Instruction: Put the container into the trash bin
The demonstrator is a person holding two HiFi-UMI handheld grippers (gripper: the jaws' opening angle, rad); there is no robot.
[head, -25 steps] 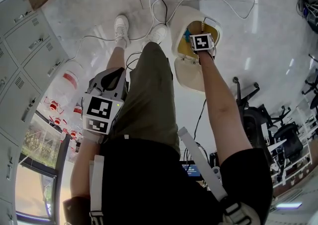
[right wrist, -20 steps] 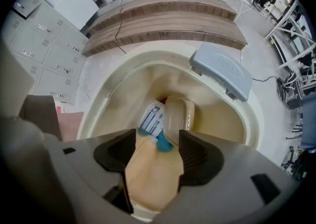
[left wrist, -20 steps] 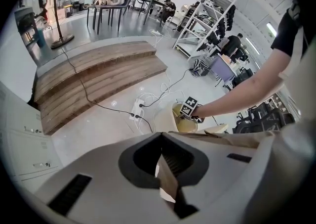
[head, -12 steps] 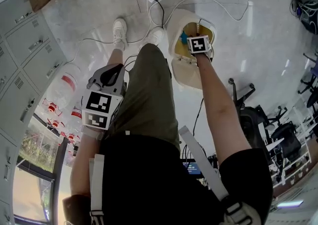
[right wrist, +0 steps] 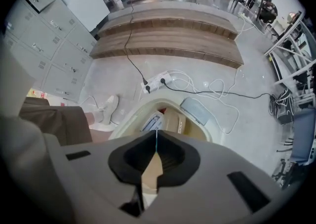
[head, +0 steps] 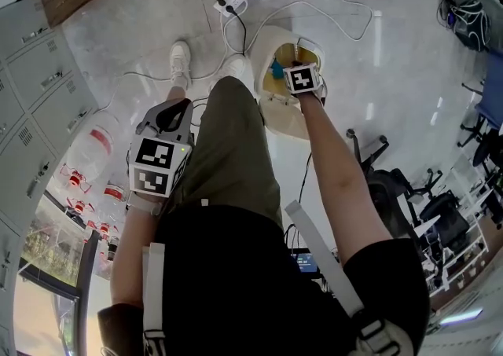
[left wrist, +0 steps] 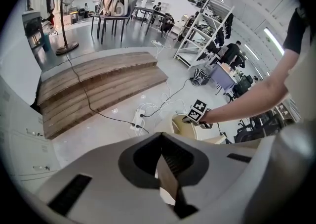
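Looking along the left gripper (left wrist: 162, 141), its own view shows the two jaws pressed together with nothing between them, a detail hidden in the head view, where only the grey body and marker cube of that gripper (head: 171, 111) are seen, held against the person's left thigh and angled downward. The right gripper (right wrist: 156, 141) is likewise shown by its own view with jaws fully together and empty. From the head camera only its marker cube (head: 299, 78) is visible, carried at the end of a straight, extended forearm and pointed straight down.

Directly beneath it the cream plastic trash bin (right wrist: 133, 116) stands open. Only the right gripper view reveals the contents: a tan box-shaped container (right wrist: 175, 121) lies inside, touching a white-and-blue packet (right wrist: 151, 121). In the head view the bin (head: 263, 48) shows little more than a yellowish interior.

Beyond the bin, a white power strip (right wrist: 157, 80) with trailing cables lies on the grey floor, and a stepped wooden platform (right wrist: 168, 35) is seen farther off.

Compared with a second ago, the right gripper's cube is seen over the near edge of the bin's opening rather than over its middle, while the left gripper is still kept at the thigh.
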